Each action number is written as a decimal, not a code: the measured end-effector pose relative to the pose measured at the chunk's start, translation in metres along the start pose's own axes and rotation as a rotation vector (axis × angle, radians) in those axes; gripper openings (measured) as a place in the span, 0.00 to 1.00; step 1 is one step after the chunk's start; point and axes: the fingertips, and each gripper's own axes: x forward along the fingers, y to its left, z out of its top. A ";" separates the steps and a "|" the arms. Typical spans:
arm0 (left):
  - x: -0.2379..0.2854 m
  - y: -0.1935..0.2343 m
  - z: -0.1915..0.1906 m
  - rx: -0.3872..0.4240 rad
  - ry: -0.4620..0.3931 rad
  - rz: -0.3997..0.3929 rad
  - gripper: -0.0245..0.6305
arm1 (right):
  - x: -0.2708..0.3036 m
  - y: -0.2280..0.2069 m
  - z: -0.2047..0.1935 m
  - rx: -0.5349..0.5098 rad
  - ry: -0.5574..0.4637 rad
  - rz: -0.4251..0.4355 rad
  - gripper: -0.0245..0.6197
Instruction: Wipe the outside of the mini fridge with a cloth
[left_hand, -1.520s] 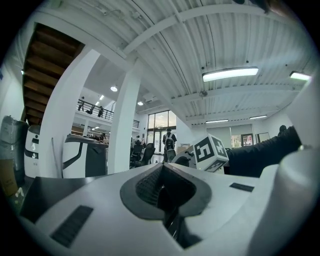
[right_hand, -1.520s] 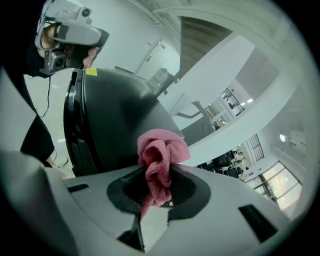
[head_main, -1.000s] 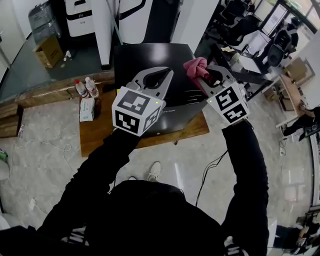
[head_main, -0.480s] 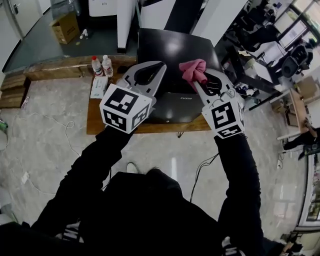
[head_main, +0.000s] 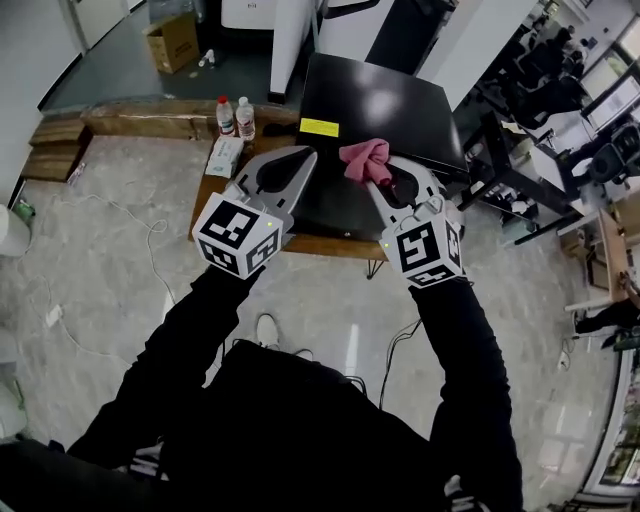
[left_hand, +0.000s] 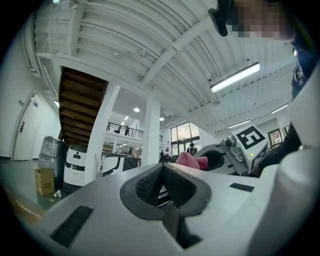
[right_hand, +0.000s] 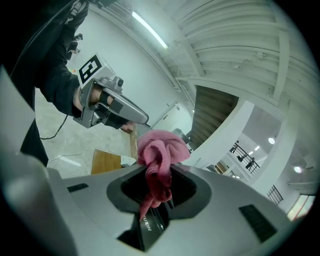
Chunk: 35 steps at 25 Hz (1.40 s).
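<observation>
- Compared with a second earlier, the head view had swung, so the mini fridge (head_main: 400, 100) sat higher in it and a yellow label (head_main: 320, 127) on its top showed; both grippers were over the fridge's near edge rather than its right side.
- The right gripper (head_main: 385, 168) was clamped on the pink cloth (head_main: 364, 160). In the right gripper view the cloth (right_hand: 157, 150) bunched above the jaws, with a tail hanging down between them.
- The left gripper (head_main: 298, 158) had its jaws pressed together with nothing between them, as the left gripper view (left_hand: 162, 169) showed. It was held beside the right one, over the fridge's left part.
- The black fridge stood on a low wooden stand (head_main: 212, 185), with two bottles (head_main: 235, 116) and a tissue pack (head_main: 225, 156) to its left.
- By my reading the step was bringing the cloth to the fridge; whether the cloth touched the surface could not be told.
- Next, I judged, the cloth needed pressing flat on the top panel and drawing across in strokes, then down the front and sides, with the left gripper kept clear or steadying the fridge.
</observation>
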 end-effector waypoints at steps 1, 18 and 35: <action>-0.006 -0.005 -0.002 0.006 -0.004 0.009 0.05 | -0.001 0.006 0.000 -0.016 -0.011 -0.006 0.19; -0.016 0.019 -0.095 0.001 -0.003 0.033 0.05 | 0.106 0.088 -0.046 -0.357 0.051 -0.199 0.19; -0.007 0.056 -0.191 0.084 0.137 0.024 0.05 | 0.158 0.130 -0.096 -0.283 0.335 -0.064 0.18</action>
